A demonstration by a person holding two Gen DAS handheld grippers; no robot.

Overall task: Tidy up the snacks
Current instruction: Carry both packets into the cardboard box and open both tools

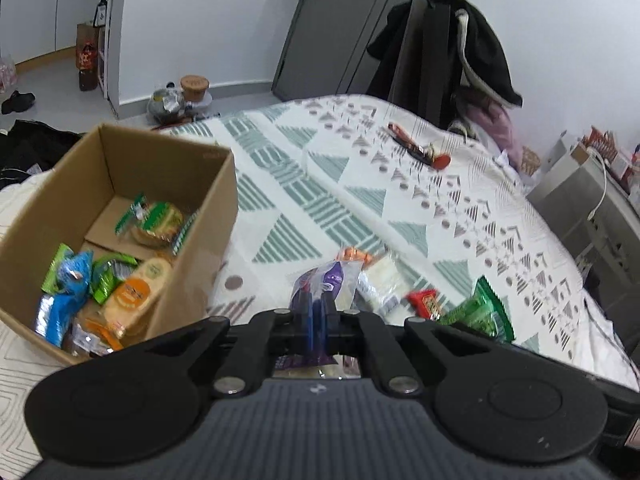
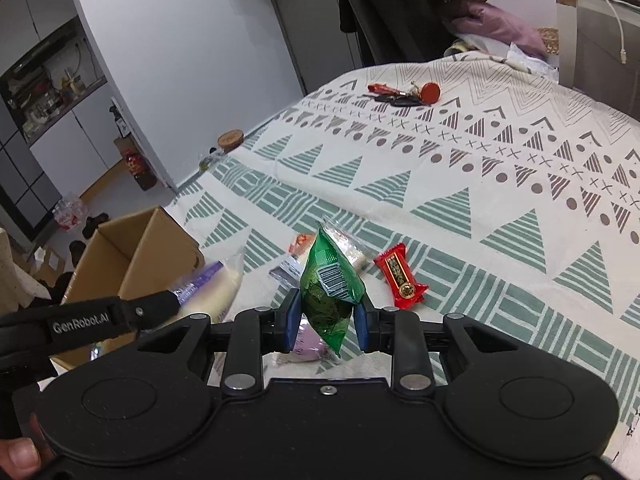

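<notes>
An open cardboard box (image 1: 200,216) with several snack packets inside sits on the bed to the left. My left gripper (image 1: 318,312) is shut on a purple-and-clear snack packet (image 1: 324,280), just right of the box's near corner. The right wrist view shows this packet (image 2: 208,280) beside the box (image 2: 132,248). My right gripper (image 2: 326,320) is shut on a green packet (image 2: 328,284) held upright above the bedspread. A red packet (image 2: 400,280) and a clear white packet (image 1: 378,276) lie on the cover just beyond both grippers.
The patterned bedspread (image 2: 460,168) stretches ahead, with keys and a red round tag (image 2: 404,94) near its far end. A dark coat on a rack (image 1: 448,48) and a grey bedside unit (image 1: 580,200) stand beyond the bed. Jars (image 1: 194,88) sit on the floor.
</notes>
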